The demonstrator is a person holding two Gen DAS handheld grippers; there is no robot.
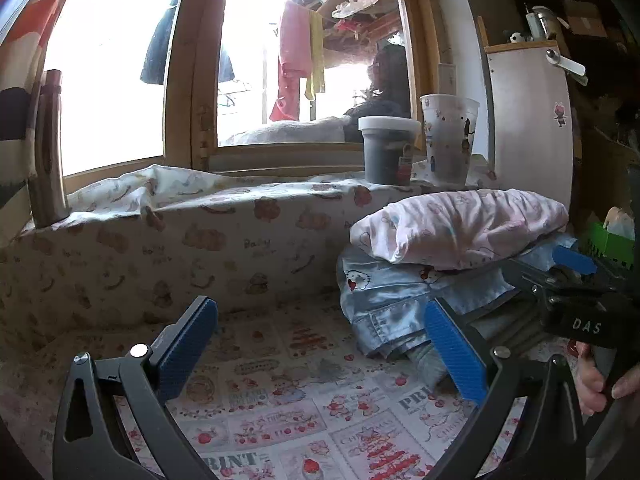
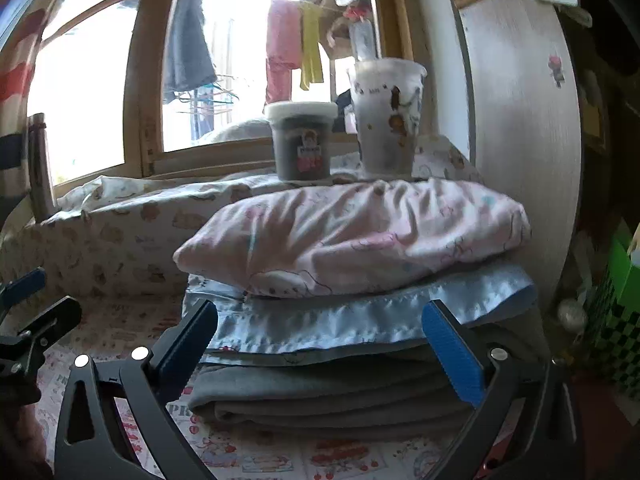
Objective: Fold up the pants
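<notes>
We hold our left gripper (image 1: 320, 344) low over the printed cartoon bedsheet (image 1: 280, 400), its blue-padded fingers (image 1: 188, 344) spread wide with nothing between them. In the left wrist view the stack of folded clothes sits at about three o'clock from that gripper, just beyond its right finger.

The stack shows best in the right wrist view. At the bottom lie the folded grey pants (image 2: 320, 396), flat on the bedsheet. On them rests a folded light blue denim garment (image 2: 320, 324), and on top of that a folded pale pink patterned garment (image 2: 352, 236). Our right gripper (image 2: 320, 344) faces the stack head on, its fingers wide apart on either side of the front edge of the denim and grey layers; we cannot tell whether the pads touch the cloth, and they are not clamped on it.

At twelve o'clock behind the stack, on the cloth-covered sill, a dark tub with a white lid (image 2: 302, 140) stands upright just beside a tall translucent printed cup (image 2: 386, 116), the cup at its three o'clock. A wooden-framed window (image 2: 136, 92) lies behind them. At three o'clock of the stack rises a pale wood-grain cabinet panel (image 2: 520, 128). In the left wrist view a metal bottle (image 1: 48, 152) stands at nine o'clock on the sill.
</notes>
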